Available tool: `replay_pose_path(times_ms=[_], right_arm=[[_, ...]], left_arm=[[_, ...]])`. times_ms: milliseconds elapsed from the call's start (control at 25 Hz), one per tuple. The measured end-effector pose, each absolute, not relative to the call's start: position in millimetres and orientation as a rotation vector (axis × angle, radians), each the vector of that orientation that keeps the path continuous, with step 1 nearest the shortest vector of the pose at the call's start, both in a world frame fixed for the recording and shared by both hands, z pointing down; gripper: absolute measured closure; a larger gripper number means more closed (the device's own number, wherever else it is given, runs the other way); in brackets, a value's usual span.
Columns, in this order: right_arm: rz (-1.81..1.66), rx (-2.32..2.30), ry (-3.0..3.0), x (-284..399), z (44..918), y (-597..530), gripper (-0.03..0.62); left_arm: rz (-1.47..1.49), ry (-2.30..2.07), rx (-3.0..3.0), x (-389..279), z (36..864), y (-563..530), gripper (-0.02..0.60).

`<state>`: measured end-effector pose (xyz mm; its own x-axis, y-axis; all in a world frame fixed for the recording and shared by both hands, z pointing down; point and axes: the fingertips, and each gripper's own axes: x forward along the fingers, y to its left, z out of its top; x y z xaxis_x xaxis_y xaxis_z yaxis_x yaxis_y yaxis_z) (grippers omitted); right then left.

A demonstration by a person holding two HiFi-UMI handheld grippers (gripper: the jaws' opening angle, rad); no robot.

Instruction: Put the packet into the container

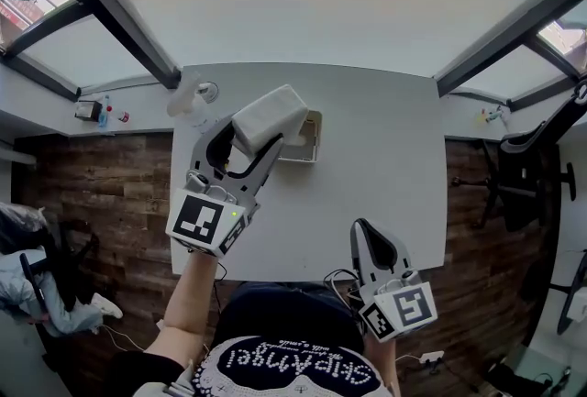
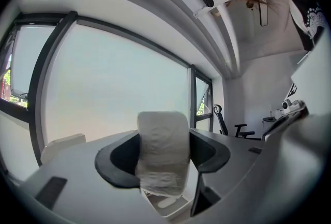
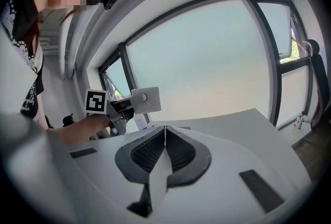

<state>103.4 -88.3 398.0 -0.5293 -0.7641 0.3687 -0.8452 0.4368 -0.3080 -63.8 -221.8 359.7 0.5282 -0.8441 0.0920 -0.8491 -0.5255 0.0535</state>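
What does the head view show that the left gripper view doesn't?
Only the head view shows the right gripper, shut and empty over the near edge of the white table, and the wooden floor around it. Only the left gripper view shows the packet up close, its crinkly face and both jaws pressing on its sides. Both show the left gripper holding the packet above the container on the table.

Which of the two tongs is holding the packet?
The left tongs, shut on the packet over the container; the right tongs are shut and empty.
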Motion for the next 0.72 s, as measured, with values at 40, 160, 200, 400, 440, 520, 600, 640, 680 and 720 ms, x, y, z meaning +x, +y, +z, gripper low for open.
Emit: replay_pose_path(times_ms=[40, 160, 200, 400, 440, 520, 600, 640, 680, 720], right_arm=[[0.696, 1.423, -2.507, 104, 399, -89, 0.580], [0.710, 1.427, -2.496, 103, 403, -92, 0.580], [0.715, 1.428, -2.493, 103, 404, -92, 0.580], [0.734, 1.438, -2.480, 103, 408, -96, 0.580], [0.736, 1.441, -2.476, 103, 408, -97, 0.580], [0.742, 1.446, -2.468, 104, 410, -98, 0.580], [0.747, 1.451, -2.460, 104, 412, -99, 0.580], [0.748, 1.453, -2.457, 104, 412, -100, 0.580], [0.750, 1.454, -2.454, 105, 413, -100, 0.580], [0.752, 1.456, -2.452, 105, 413, -99, 0.580]], left_arm=[[0.098, -1.481, 2.659, -63, 364, -226, 0.301], [0.131, -1.479, 2.635, -63, 378, -237, 0.301], [0.139, -1.478, 2.627, -63, 383, -240, 0.302], [0.192, -1.447, 2.598, -58, 409, -251, 0.302], [0.204, -1.437, 2.591, -56, 415, -253, 0.302], [0.221, -1.420, 2.572, -54, 427, -256, 0.302], [0.230, -1.407, 2.549, -52, 437, -258, 0.302], [0.238, -1.402, 2.540, -51, 441, -259, 0.302], [0.247, -1.398, 2.533, -50, 445, -259, 0.302], [0.256, -1.392, 2.528, -48, 450, -259, 0.302]])
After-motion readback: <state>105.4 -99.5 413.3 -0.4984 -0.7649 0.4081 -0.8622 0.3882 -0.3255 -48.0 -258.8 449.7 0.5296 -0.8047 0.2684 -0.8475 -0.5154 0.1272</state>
